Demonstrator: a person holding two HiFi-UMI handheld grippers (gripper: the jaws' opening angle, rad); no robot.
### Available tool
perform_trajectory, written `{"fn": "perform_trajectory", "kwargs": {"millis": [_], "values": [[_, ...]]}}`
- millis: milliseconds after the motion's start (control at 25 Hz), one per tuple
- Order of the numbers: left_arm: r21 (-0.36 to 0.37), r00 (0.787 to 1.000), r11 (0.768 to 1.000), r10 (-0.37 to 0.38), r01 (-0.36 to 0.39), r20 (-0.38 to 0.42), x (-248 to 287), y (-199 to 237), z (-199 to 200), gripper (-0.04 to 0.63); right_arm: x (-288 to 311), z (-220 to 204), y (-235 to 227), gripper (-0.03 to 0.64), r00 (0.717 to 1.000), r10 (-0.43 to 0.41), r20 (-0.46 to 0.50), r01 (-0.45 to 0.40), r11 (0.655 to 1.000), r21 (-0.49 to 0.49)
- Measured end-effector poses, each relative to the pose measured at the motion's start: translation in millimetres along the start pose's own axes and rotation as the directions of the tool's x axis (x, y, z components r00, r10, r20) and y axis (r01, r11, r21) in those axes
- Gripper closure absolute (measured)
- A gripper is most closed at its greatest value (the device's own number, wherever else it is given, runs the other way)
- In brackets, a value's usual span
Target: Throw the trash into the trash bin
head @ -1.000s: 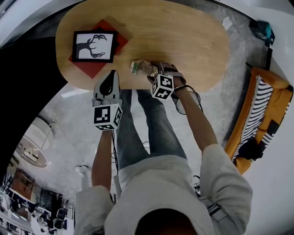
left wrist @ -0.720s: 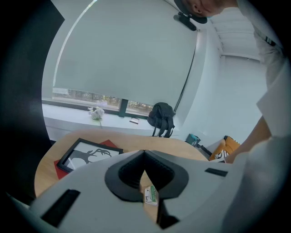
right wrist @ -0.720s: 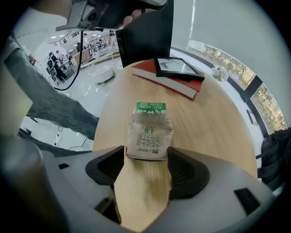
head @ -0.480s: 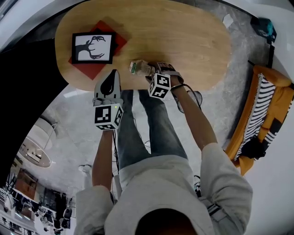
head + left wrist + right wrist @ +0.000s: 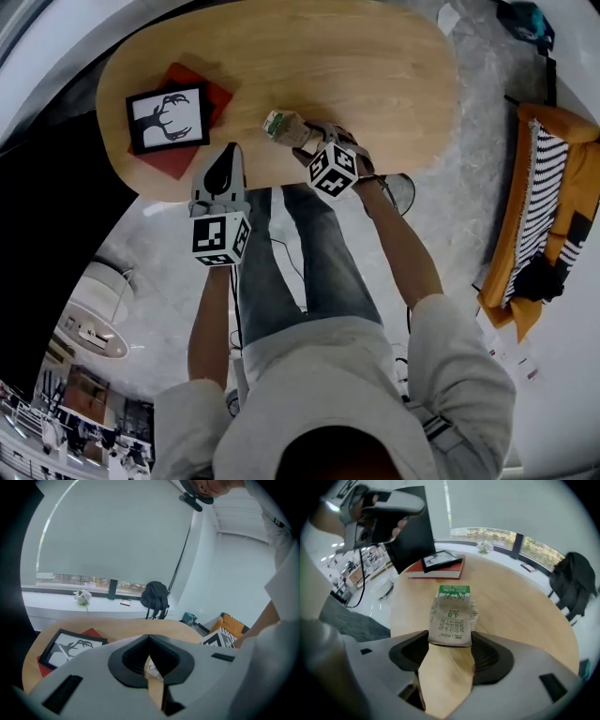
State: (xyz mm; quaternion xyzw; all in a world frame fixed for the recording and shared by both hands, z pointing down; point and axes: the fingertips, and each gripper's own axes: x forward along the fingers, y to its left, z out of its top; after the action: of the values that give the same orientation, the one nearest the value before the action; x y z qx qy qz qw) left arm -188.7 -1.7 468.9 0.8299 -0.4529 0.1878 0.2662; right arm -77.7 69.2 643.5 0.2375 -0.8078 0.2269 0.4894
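The wooden table (image 5: 375, 75) is topped at its left end by a framed picture (image 5: 169, 117) on a red book (image 5: 167, 161). The left gripper (image 5: 149, 639) is pinched fully closed on nothing, just off the near edge. The crumpled carton (image 5: 452, 616) is clamped between the right gripper's (image 5: 450, 641) 2 jaws, at the table's near edge.

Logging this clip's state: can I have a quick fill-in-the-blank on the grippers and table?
The right gripper is shut on a crumpled ____ with a green top.
The left gripper has its jaws ____ on nothing.
The framed picture lies on a ____ book on the wooden table.
Missing: carton; shut; red.
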Motion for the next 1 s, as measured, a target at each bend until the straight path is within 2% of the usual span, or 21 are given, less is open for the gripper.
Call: {"fn": "perform_trajectory", "kwargs": {"millis": [80, 120, 240, 400, 520, 800, 1000], "values": [[0.022, 0.999, 0.999, -0.03, 0.031, -0.01, 7.9, -11.0, 2.2, 0.577, -8.6, -6.9, -12.7, 0.319, 0.999, -0.027, 0.046, 0.018, 0.984, 0.175], [0.035, 0.999, 0.998, -0.048, 0.049, -0.017, 11.9, -16.8, 3.2, 0.577, -13.2, -11.9, -19.2, 0.319, 0.997, -0.045, 0.068, 0.025, 0.963, 0.269], [0.067, 0.995, 0.993, -0.095, 0.098, -0.039, 23.8, -36.0, 6.7, 0.577, -28.3, -31.6, -42.1, 0.319, 0.986, -0.119, 0.118, 0.047, 0.87, 0.491], [0.108, 0.985, 0.98, -0.159, 0.166, -0.066, 39.7, -62.9, 8.3, 0.577, -49.3, -61.5, -66.5, 0.319, 0.961, -0.238, 0.144, 0.08, 0.73, 0.679], [0.139, 0.974, 0.966, -0.208, 0.219, -0.091, 50.8, -84.6, 7.4, 0.577, -63.5, -84.1, -74.1, 0.319, 0.942, -0.301, 0.146, 0.084, 0.635, 0.768], [0.206, 0.934, 0.914, -0.324, 0.35, -0.152, 74.0, -149.4, -0.1, 0.577, -99.1, -146.0, -71.8, 0.319, 0.906, -0.411, 0.103, 0.14, 0.52, 0.842], [0.246, 0.886, 0.854, -0.415, 0.458, -0.209, 83.1, -201.6, -14.1, 0.577, -127.2, -203.7, -53.7, 0.319, 0.875, -0.483, 0.047, 0.17, 0.394, 0.903]]}}
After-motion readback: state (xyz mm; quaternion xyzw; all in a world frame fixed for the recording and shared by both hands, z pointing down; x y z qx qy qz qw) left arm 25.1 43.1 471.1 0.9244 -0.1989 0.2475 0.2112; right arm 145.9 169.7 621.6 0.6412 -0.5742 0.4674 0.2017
